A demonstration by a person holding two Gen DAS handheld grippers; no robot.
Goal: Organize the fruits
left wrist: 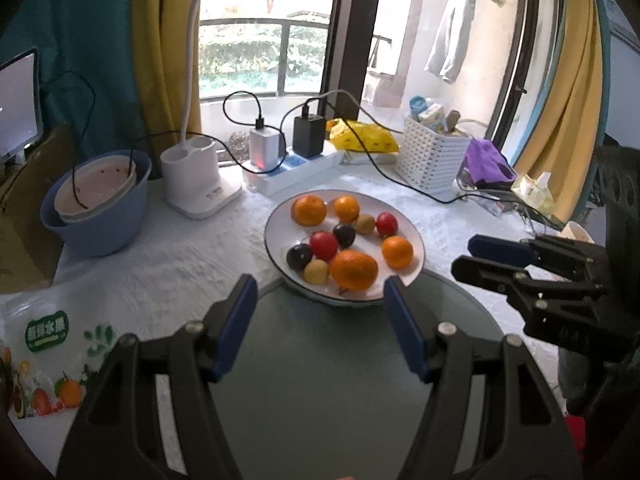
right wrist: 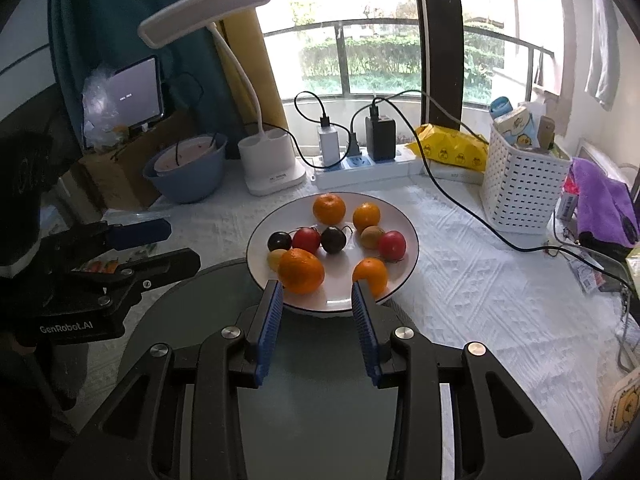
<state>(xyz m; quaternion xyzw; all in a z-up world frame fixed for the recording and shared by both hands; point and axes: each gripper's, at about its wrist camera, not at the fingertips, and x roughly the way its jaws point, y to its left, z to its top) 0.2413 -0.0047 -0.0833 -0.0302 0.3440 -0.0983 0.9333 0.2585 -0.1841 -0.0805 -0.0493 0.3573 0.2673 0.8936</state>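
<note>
A white plate (left wrist: pixel 280 216) (right wrist: pixel 400 216) holds several fruits: oranges, with the largest (left wrist: pixel 354 270) (right wrist: pixel 301 271) at its near edge, two red fruits (left wrist: pixel 324 245), two dark plums (left wrist: pixel 299 257) and small yellow-brown fruits (left wrist: pixel 316 272). In front of it lies a round grey-green tray (left wrist: pixel 320 360) (right wrist: pixel 320 400). My left gripper (left wrist: pixel 320 296) is open and empty above the tray, just short of the plate. My right gripper (right wrist: pixel 318 292) is open and empty at the plate's near rim. Each gripper shows in the other's view (left wrist: pixel 476 256) (right wrist: pixel 176 246).
Behind the plate stand a blue bowl (left wrist: pixel 96 232), a white lamp base (left wrist: pixel 200 184), a power strip with chargers (left wrist: pixel 288 164), a yellow bag (left wrist: pixel 364 136) and a white basket (left wrist: pixel 432 156). A black cable (right wrist: pixel 480 220) crosses the white cloth. A fruit bag (left wrist: pixel 44 360) lies left.
</note>
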